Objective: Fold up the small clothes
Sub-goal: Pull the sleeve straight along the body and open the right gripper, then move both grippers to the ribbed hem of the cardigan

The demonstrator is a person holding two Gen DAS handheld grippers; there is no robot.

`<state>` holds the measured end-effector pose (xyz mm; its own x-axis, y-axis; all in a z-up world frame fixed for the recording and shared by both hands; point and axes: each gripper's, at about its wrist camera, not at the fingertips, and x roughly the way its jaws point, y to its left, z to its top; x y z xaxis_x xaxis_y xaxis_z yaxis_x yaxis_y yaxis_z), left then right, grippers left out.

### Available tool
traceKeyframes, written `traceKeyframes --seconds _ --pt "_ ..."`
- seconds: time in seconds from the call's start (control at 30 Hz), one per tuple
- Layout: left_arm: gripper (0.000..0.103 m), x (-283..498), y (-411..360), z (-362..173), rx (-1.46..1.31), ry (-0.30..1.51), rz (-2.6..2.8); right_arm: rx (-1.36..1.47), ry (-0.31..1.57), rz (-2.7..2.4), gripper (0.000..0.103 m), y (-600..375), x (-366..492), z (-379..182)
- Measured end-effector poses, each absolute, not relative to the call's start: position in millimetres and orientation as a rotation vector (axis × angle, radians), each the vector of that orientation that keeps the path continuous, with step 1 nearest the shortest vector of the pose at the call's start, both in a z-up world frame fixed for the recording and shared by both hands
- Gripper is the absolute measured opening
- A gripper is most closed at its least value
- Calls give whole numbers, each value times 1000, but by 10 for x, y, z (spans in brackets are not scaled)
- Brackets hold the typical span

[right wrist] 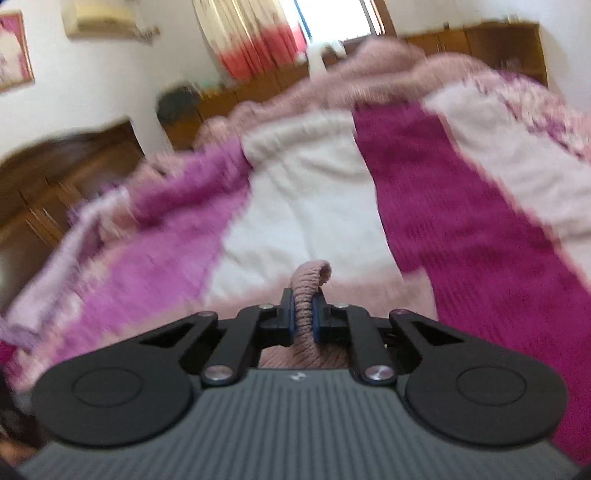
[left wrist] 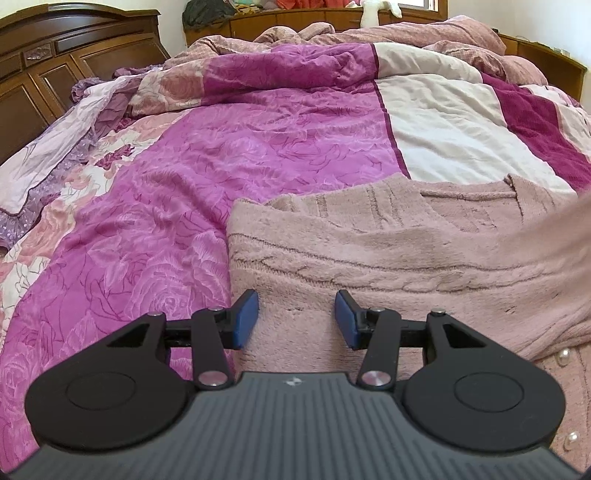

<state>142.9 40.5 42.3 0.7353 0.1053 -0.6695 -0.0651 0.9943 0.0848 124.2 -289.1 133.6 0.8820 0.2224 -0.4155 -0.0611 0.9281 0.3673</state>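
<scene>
Left wrist view: the left gripper (left wrist: pixel 296 319) hovers low over a dusty-pink knitted cardigan (left wrist: pixel 388 251) with its blue-padded fingers (left wrist: pixel 245 319) spread wide, nothing between them. The cardigan lies flat on the quilt (left wrist: pixel 229 147) of a bed, toward the near right part of the bedcover; its left edge runs just beside the left finger, and cable-knit ridges cross the fabric ahead of the fingers. Pearl-like buttons (left wrist: pixel 563 357) show along the cardigan at the right edge of the view. A blurred pink fold of the same garment (left wrist: pixel 554 229) rises at the far right of this view. The quilt is patchwork: magenta rose print at the centre, a cream panel (left wrist: pixel 454 129) toward the far right, pale floral patches toward the left edge. A dark wooden headboard (left wrist: pixel 48 62) stands beyond the bed's left side, and a low wooden cabinet (left wrist: pixel 288 22) runs along the far wall.

Right wrist view (motion-blurred): the right gripper (right wrist: pixel 303 319) has its fingers drawn narrow, clamped on a ribbed pink strip of the cardigan (right wrist: pixel 308 291), which arches up between the pads and curls over above them. More of the pink knit hangs below the fingers. The gripper is raised above the quilt, whose cream (right wrist: pixel 295 206) and deep-magenta (right wrist: pixel 461 221) panels lie behind. A curtain (right wrist: pixel 255 40) and a wall-mounted air conditioner (right wrist: pixel 103 18) appear on the far wall.
</scene>
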Motion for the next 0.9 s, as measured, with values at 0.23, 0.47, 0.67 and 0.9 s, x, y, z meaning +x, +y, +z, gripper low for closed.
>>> traceKeyframes --seconds 0.23,0.47,0.67,0.9 --pt "56 1453 433 395 55 736 81 264 496 67 12 -2919 1337 1290" --pt "61 1453 409 344 84 724 85 228 694 -39 14 -2997 1584 457" --pt "67 1446 463 317 57 715 91 241 683 -38 18 -3045 1541 298" --pt "70 1421 548 370 1 720 100 286 646 -50 52 -3062 1408 433"
